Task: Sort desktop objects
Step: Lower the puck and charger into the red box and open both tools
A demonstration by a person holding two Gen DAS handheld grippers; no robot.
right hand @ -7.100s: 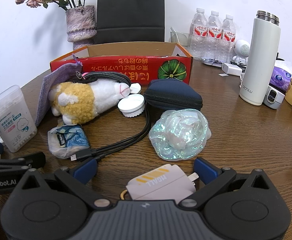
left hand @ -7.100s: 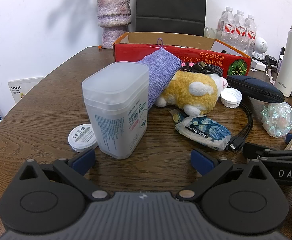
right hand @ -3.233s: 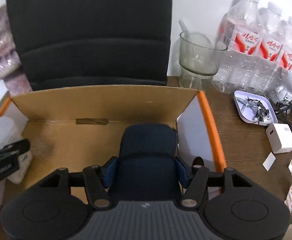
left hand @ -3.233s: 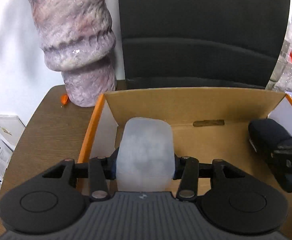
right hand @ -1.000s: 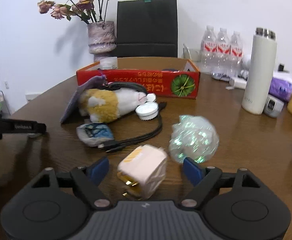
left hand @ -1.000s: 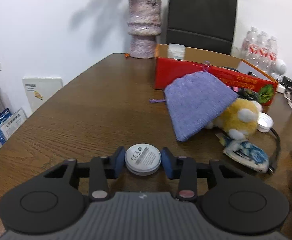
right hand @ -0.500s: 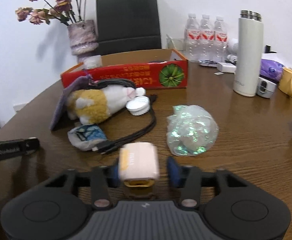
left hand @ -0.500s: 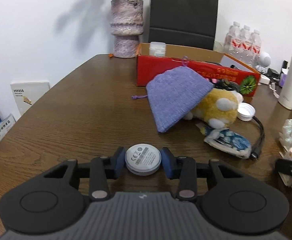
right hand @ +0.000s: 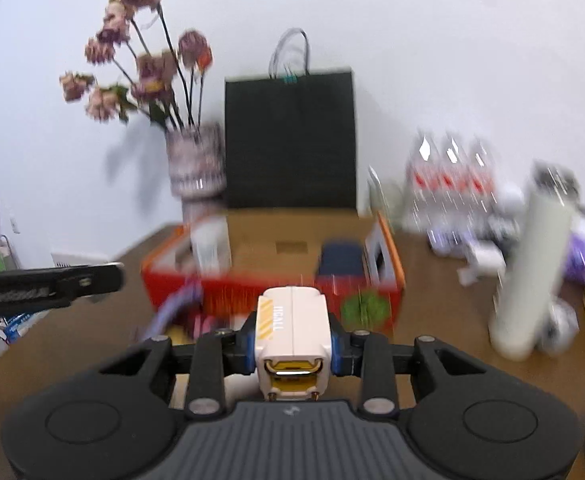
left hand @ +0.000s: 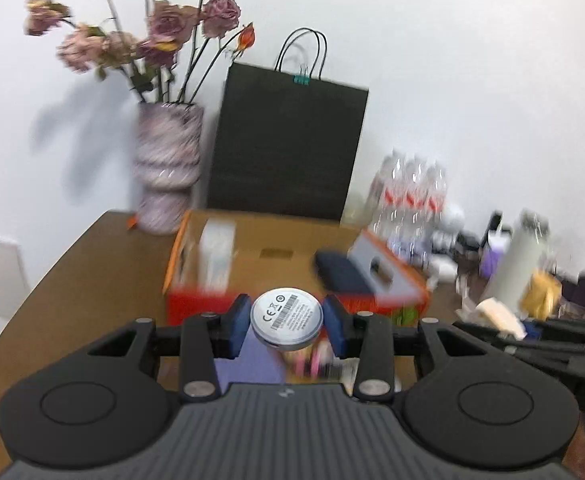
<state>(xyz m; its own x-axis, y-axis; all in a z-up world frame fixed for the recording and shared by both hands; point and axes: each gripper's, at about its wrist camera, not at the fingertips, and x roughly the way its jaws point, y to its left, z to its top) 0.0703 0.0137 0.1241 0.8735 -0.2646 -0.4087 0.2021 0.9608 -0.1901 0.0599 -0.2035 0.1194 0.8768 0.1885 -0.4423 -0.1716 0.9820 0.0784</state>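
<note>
1. The left claw (left hand: 286, 325) is clenching a flat round white disc with a barcode label (left hand: 286, 318) by its edges, carrying it in the air in front of the near wall of the red open-topped cardboard box (left hand: 292, 258) that is sitting toward the far edge of the brown wooden counter (left hand: 92, 280).
2. The right claw (right hand: 292, 346) is grasping a cream-white block-shaped charger with yellow stripes (right hand: 292, 326), also lifted and facing the same box.
3. Inside the box, a translucent white plastic container (left hand: 214, 254) is standing at the left end and a dark blue zip case (left hand: 342, 276) is lying at the right end; the middle floor is looking bare.
4. Likely risks: the disc is being pinched only on its thin rim, so a tilt or bump could be popping it free; both claws are heading for one box and could be knocking together; a low approach could be catching the near wall.
5. Below the claws, a purple cloth pouch (left hand: 248, 360) and other blurred clutter are lying in front of the box.
6. Beyond the far edge, a mottled purple vase of dried flowers (left hand: 168, 168) and a black paper bag (left hand: 288, 148) are standing; clear water bottles (right hand: 448, 184) and a tall white flask (right hand: 532, 272) are crowding the right side.
</note>
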